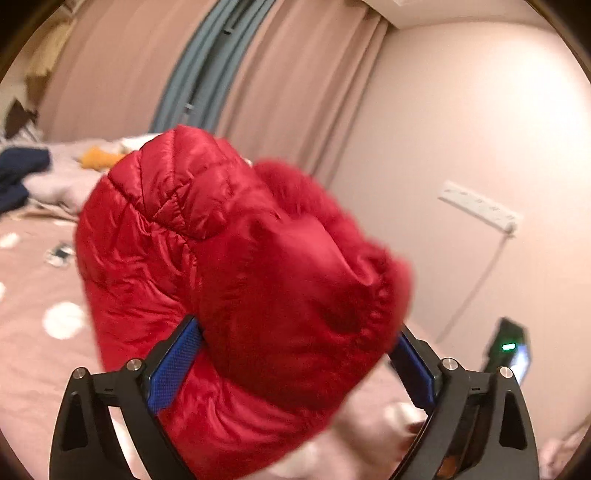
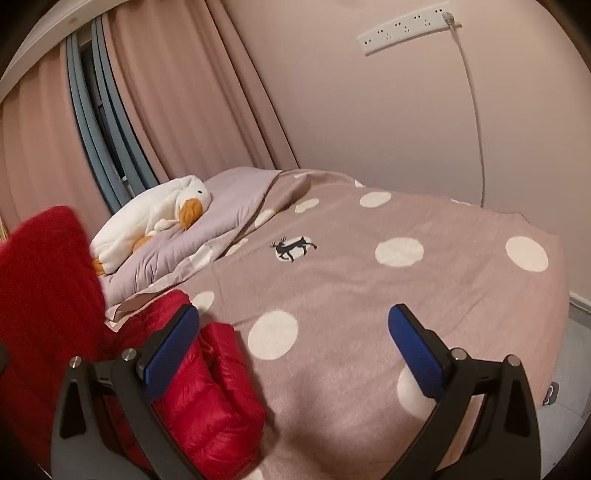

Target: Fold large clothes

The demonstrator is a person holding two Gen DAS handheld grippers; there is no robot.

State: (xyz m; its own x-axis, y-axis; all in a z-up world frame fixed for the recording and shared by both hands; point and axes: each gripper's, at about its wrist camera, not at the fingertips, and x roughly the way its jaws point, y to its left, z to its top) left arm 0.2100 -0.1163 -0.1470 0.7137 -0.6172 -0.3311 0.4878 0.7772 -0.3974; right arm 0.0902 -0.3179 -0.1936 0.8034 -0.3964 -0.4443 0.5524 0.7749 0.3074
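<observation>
A shiny red quilted puffer jacket [image 1: 236, 266] with a fuzzy red trim fills the left wrist view. My left gripper [image 1: 295, 354] has a thick bunch of it between its blue pads [image 1: 173, 369] and holds it up above the bed. In the right wrist view the jacket [image 2: 207, 391] lies bunched at the lower left of the bed, with a raised fuzzy part [image 2: 44, 266] at the left edge. My right gripper [image 2: 291, 347] is open and empty above the bedspread, its left finger over the jacket's edge.
The bed has a pink bedspread [image 2: 369, 295] with white dots. A white plush duck [image 2: 155, 218] lies on a lilac pillow [image 2: 221, 214] at the head. Curtains and a wall with a power strip [image 2: 406, 29] stand behind. Dark blue clothes [image 1: 18, 173] lie far left.
</observation>
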